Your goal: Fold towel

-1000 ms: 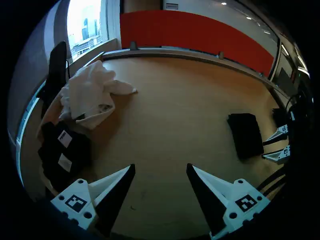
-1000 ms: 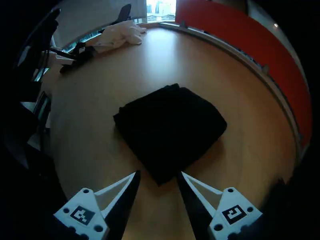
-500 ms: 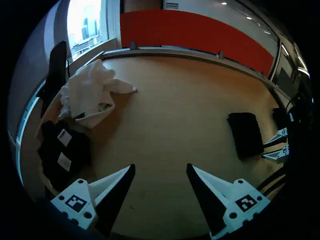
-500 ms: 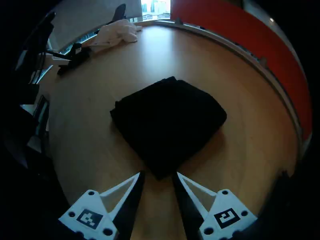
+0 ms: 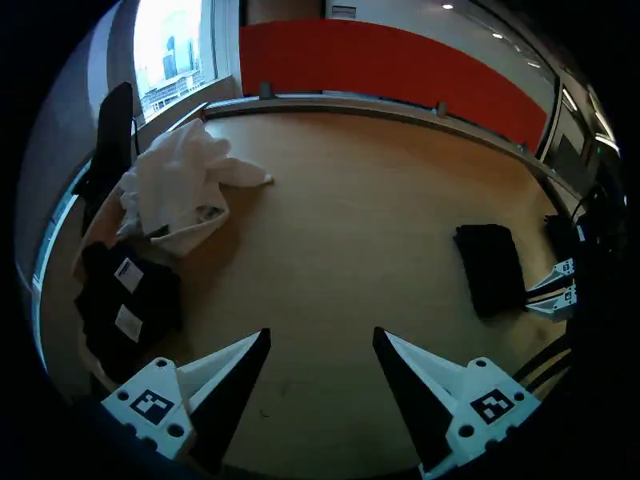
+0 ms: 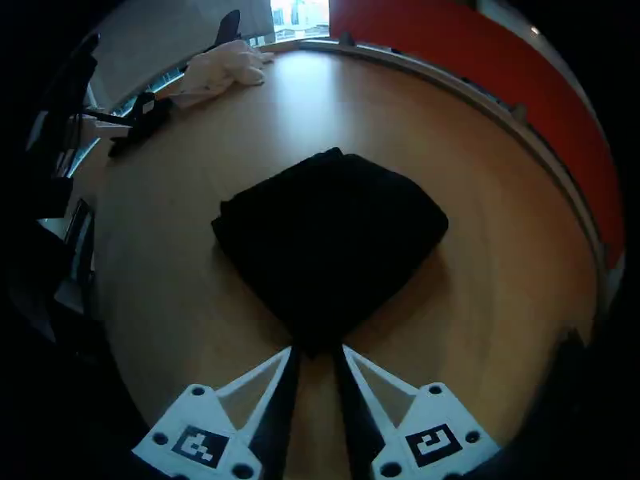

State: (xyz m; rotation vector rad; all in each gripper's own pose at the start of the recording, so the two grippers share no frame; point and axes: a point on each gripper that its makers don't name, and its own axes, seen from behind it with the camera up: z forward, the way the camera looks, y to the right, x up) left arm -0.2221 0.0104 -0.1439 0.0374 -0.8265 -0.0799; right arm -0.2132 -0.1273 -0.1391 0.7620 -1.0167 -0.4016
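Risk: R gripper [image 6: 316, 350] near-closed at towel [image 6: 332, 232] corner, pinch unclear; may snag top layer only. L gripper [image 5: 320, 331] spread.

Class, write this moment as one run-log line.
right gripper: nearly shut at corner of black towel, grip unclear | left gripper: open above table

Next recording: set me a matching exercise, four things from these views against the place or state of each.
Things:
1. black folded towel
2. white cloth heap
3. left gripper
4. right gripper

Places or states:
A. jaws wide apart above bare table
B. crumpled near the table's edge
C. jaws narrow, towel corner between them
D. lying flat, neatly folded

Pairs: 1-D, 2-B, 3-A, 4-C
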